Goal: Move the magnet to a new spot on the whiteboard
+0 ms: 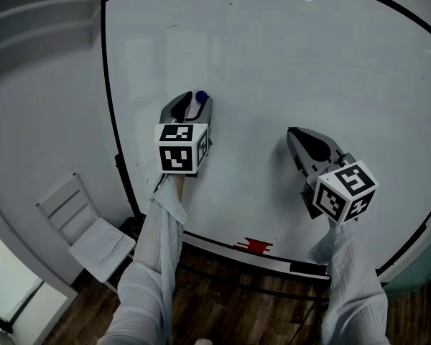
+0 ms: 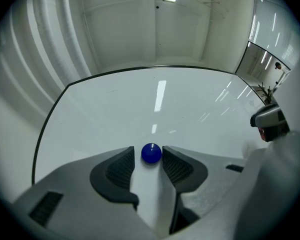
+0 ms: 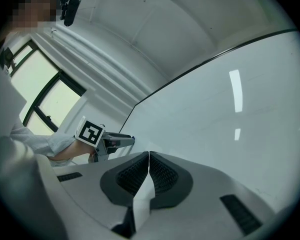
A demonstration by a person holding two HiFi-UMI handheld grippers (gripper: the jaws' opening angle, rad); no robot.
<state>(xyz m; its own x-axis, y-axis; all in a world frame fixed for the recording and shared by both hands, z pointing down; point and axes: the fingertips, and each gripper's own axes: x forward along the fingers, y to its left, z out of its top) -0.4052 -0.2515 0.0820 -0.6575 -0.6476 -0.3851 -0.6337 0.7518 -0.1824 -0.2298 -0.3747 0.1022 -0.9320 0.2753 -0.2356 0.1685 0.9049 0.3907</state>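
A small round blue magnet (image 1: pixel 200 96) (image 2: pixel 151 153) sticks to the whiteboard (image 1: pixel 287 56) (image 2: pixel 140 104) in its left half. My left gripper (image 1: pixel 193 100) (image 2: pixel 150 158) has its tips on either side of the magnet. The jaws stand a little wider than the magnet, with a thin gap showing beside it, so the gripper is open. My right gripper (image 1: pixel 293 132) (image 3: pixel 149 156) hovers lower right over the whiteboard (image 3: pixel 240 114). It is shut, pads together, with nothing between them.
A red object (image 1: pixel 254 246) lies on the tray at the board's bottom edge. A white chair (image 1: pixel 86 228) stands on the wood floor to the left of the board. A window (image 3: pixel 45 104) is off to the left.
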